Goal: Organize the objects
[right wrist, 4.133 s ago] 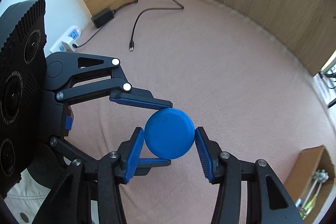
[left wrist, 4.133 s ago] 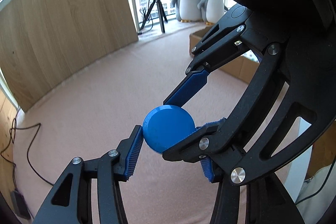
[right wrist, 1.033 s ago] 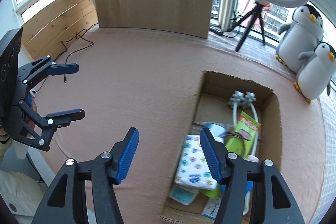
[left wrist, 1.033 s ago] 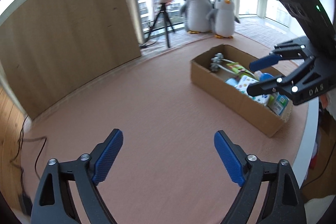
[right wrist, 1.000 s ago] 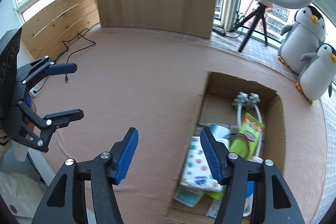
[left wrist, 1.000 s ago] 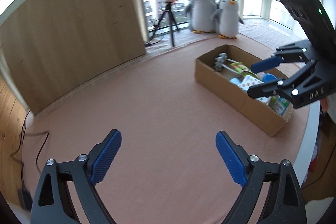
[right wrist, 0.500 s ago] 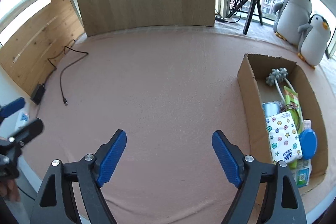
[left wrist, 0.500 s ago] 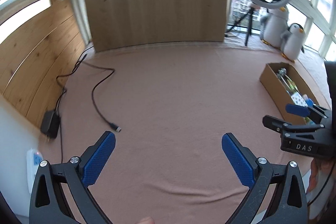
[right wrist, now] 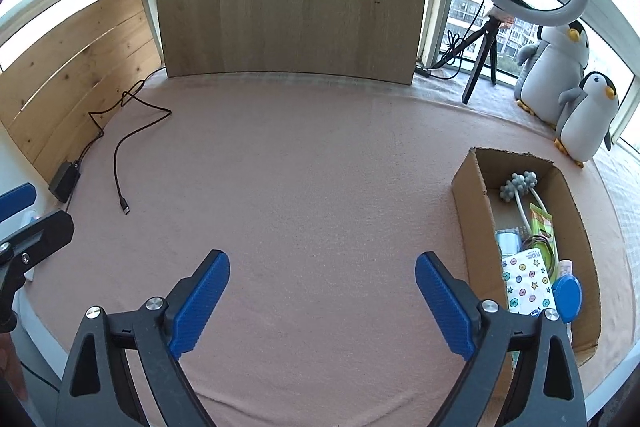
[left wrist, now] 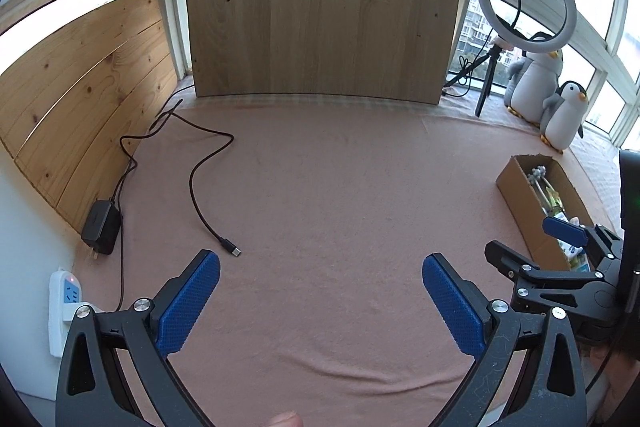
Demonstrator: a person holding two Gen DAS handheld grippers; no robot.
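**Both grippers empty above the table, items in the box**

The left gripper (left wrist: 320, 287) and the right gripper (right wrist: 322, 287) hang over a pink-covered table (right wrist: 320, 167), each with jaws spread wide and gripping nothing. A cardboard box (right wrist: 472, 211) sits at the table's right side. Inside it lie a blue round disc (right wrist: 568, 293), a patterned tissue pack (right wrist: 524, 283) just beside it, and a grey massage roller (right wrist: 518, 187) at the far end. A black cable (left wrist: 200, 171) trails across the left.
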